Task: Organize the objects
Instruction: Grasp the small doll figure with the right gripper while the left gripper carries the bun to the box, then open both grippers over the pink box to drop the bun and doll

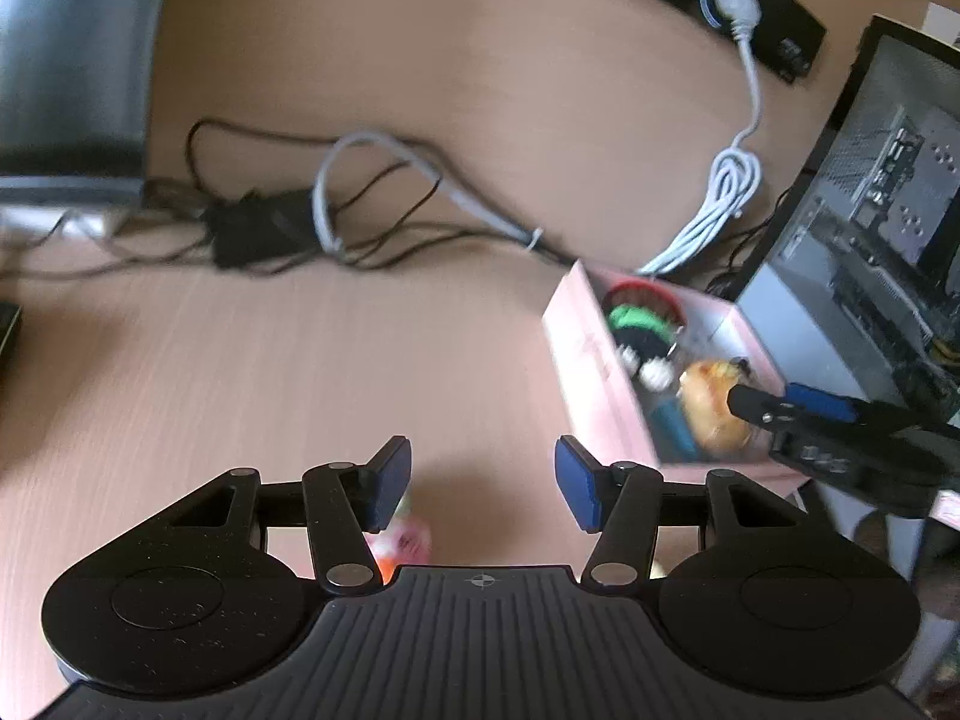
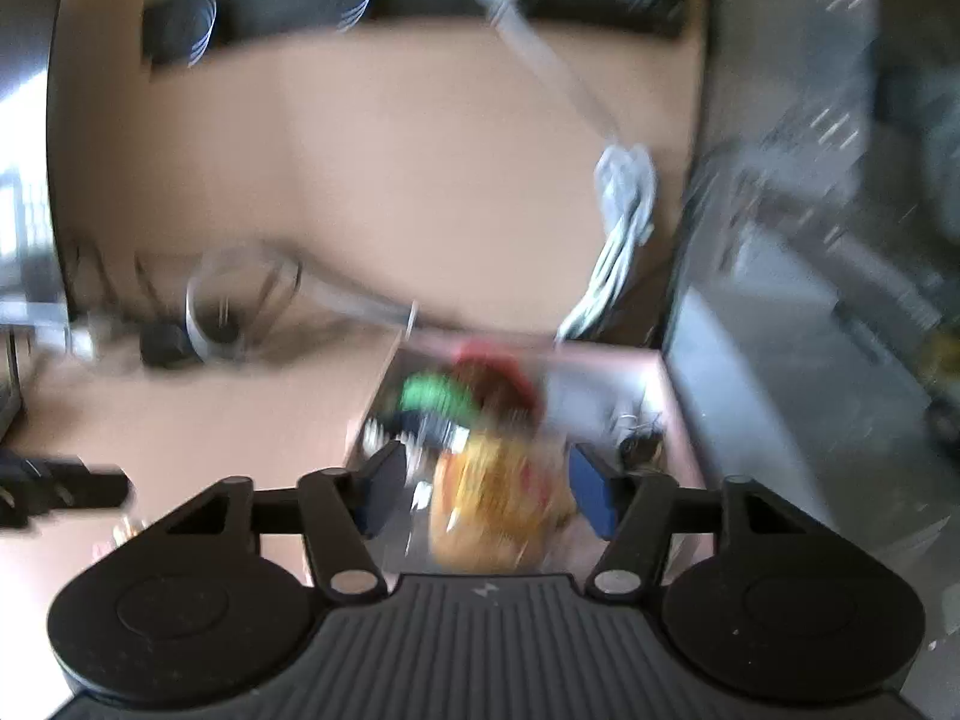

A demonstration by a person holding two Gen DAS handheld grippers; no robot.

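Cables are seen tangled along the desk's far edge, and nearer its front edge a small pink-and-orange object is left unpacked under the left gripper, whose jaws are held apart on nothing. At the right edge, the pink box is already partly filled with toys. Above it, a yellow-orange toy is framed by the right gripper; whether it is gripped or released cannot be told.

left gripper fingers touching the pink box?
Apart. In the left wrist view the left gripper hangs open over bare table, and a strip of tabletop shows between its fingers and the pink box.
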